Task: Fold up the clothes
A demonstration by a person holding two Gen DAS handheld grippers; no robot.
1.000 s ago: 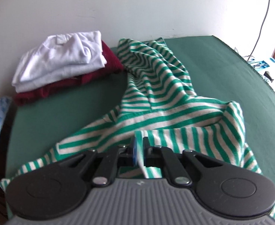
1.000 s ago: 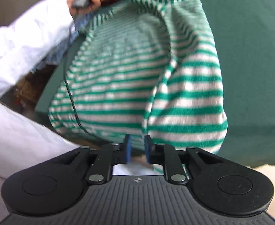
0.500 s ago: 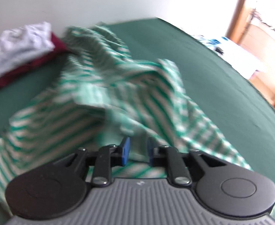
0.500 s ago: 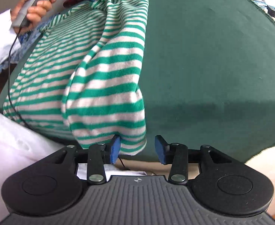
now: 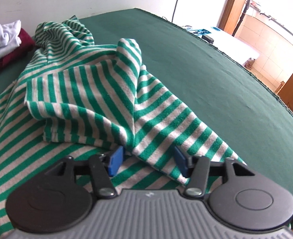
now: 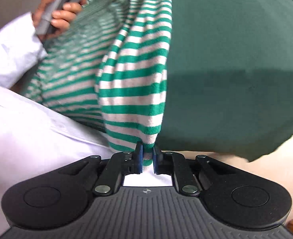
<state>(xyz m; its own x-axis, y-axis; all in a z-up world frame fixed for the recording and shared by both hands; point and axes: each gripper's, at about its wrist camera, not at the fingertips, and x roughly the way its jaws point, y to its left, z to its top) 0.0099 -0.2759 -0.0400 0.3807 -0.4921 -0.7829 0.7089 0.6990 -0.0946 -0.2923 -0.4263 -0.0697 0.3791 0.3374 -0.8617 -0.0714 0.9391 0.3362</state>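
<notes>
Left wrist view: left gripper (image 5: pixel 148 159) fingers (image 5: pixel 115 160) are spread and opening; a fold of the green-and-white striped garment (image 5: pixel 98 91) lies between them, not pinched. The garment sits crumpled on the green tabletop (image 5: pixel 216 75). A folded stack of white and maroon clothes (image 5: pixel 4 45) rests at far left by the wall.

Right wrist view: right gripper (image 6: pixel 147 158) fingers are closing on the garment's ribbed hem, cloth pinched between the pads. The garment hangs over the near tabletop edge. A hand (image 6: pixel 56 18) in a white sleeve (image 6: pixel 10 57) holds the left gripper at upper left.
</notes>
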